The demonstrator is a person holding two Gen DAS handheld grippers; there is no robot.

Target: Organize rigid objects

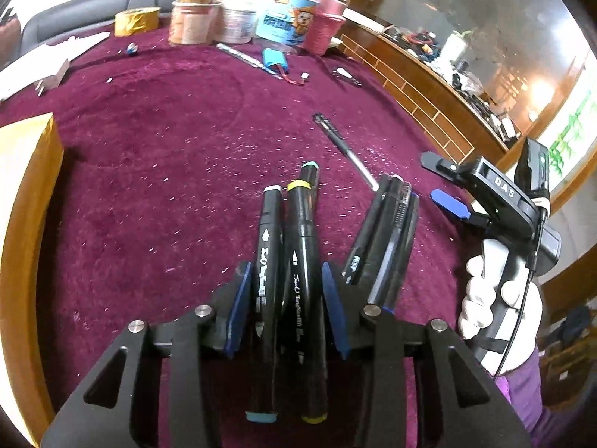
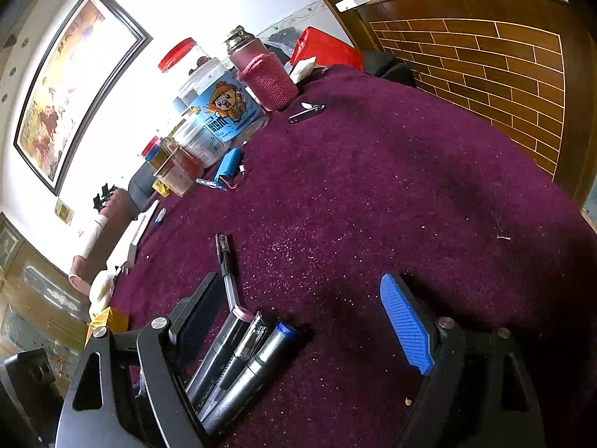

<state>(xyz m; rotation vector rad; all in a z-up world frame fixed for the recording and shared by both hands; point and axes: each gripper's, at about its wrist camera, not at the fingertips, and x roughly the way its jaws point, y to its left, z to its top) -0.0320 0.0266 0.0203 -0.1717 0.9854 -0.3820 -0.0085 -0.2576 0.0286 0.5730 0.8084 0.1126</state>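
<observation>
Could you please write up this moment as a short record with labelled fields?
surface: maroon velvet tablecloth
left gripper: shut on black markers
right gripper: open, beside the pen bundle
pen bundle: lying on the cloth, just right of the markers
loose item: single gel pen lying apart, farther out on the cloth
background: cartoon-label jar, bottle in pink knit sleeve, blue battery pack
</observation>
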